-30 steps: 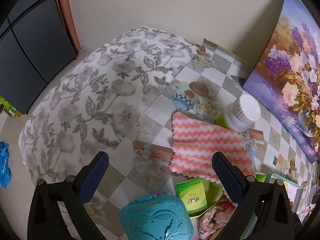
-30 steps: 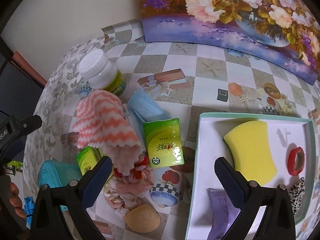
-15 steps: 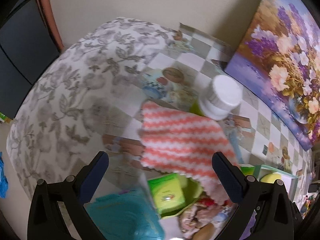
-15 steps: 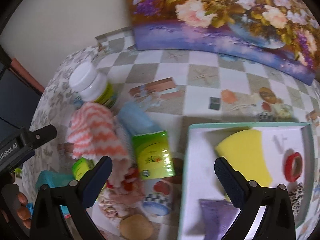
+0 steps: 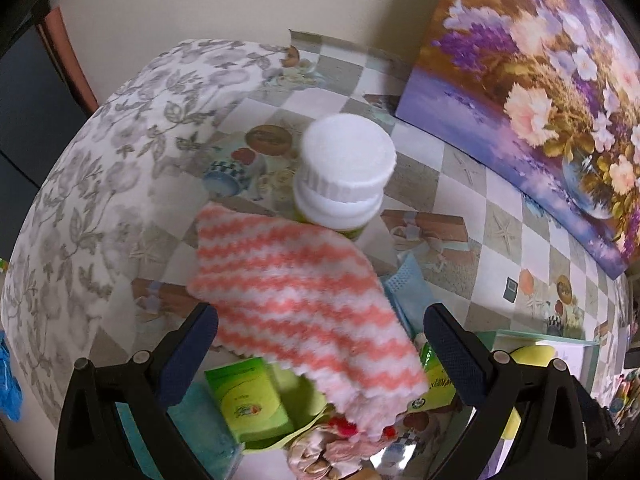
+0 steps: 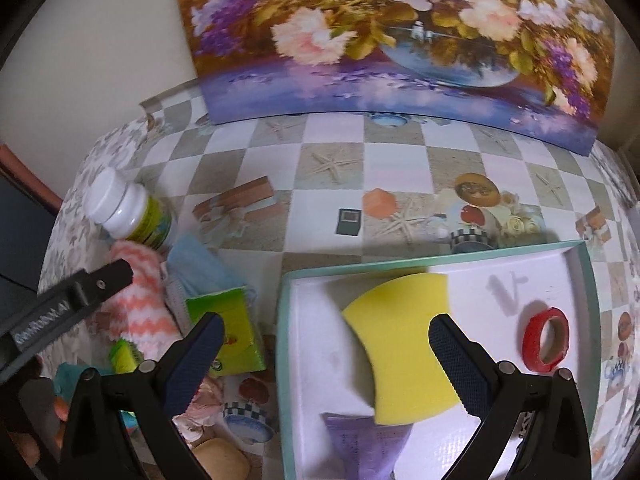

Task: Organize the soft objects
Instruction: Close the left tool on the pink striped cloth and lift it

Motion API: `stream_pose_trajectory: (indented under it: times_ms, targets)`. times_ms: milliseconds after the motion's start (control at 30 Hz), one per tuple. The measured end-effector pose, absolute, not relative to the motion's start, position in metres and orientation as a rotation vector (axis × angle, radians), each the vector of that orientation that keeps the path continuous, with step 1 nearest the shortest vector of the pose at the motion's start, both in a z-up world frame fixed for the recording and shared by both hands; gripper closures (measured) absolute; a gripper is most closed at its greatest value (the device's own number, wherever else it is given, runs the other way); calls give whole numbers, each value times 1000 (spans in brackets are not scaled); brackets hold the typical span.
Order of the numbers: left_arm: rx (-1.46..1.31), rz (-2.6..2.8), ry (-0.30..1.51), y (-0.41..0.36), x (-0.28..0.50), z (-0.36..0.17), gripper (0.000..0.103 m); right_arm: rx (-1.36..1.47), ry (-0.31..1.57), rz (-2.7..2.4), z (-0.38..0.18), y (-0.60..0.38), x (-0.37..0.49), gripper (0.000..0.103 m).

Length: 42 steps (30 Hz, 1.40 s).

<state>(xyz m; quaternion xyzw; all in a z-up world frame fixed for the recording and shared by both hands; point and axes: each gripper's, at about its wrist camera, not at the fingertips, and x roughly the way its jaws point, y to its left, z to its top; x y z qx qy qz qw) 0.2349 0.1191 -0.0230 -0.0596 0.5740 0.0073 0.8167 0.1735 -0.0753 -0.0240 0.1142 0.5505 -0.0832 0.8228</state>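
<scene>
Your left gripper (image 5: 320,344) hangs with its jaws spread wide and empty over the pink-and-white zigzag fleece cloth (image 5: 304,300), which fills the gap between them. From this camera the cloth's long axis runs from the far left, by the white-capped bottle with a green label (image 5: 344,176), down toward the near right, where its scalloped edge droops over a crumpled floral fabric bundle (image 5: 332,448) and a small green carton (image 5: 252,400). Only your right wrist camera shows the teal-rimmed white tray (image 6: 288,360) properly: in it lie a yellow curved sponge (image 6: 404,348), a red tape roll (image 6: 546,338) and a purple packet (image 6: 368,448). Your right gripper (image 6: 324,364) hovers over the tray's left part, jaws wide apart, holding nothing. There the cloth (image 6: 146,304) looks narrow, lying on the checked desk (image 6: 312,216) left of the tray, beside a blue face mask (image 6: 200,268) and a green tissue pack (image 6: 232,328).
</scene>
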Motion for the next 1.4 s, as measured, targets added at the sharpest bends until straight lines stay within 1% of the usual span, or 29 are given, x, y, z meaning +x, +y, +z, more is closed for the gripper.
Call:
stream_pose_trajectory:
  times_ms: [100,200,333,367,433,500,700,867,933,1033,1200,1400]
  targets:
    - [-124,18,1234,116,238,-34,3,248,1170,-180,-24,-79,174,0]
    - [-131,17,1251,115,240,-44,9,249,1173,-178,-26,-78,175,0]
    - [-156,5,1279,116,242,-58,25,246,1178,-173,-28,-76,175,0]
    - [-162,-1,1285,116,242,-60,27,246,1178,-173,-28,-76,175,0]
    - [-176,-14,1291,116,242,-63,38,246,1178,-173,-28,-75,175,0]
    - [-182,-25,1300,116,243,-67,41,247,1178,-172,-28,-75,175,0]
    - [-195,-41,1312,119,243,-73,43,248,1177,-171,-28,-74,174,0]
    - [-200,-39,1311,122,240,-70,57,245,1179,-167,-28,-72,174,0]
    - [-204,-44,1308,124,240,-68,69,244,1179,-165,-28,-72,174,0]
    - [-220,-50,1293,130,238,-61,79,243,1176,-156,-27,-70,175,0]
    - [-242,-52,1256,147,235,-45,84,244,1162,-138,-26,-65,176,0]
    - [-289,-29,1200,166,233,-27,85,256,1144,-90,-26,-55,178,0]
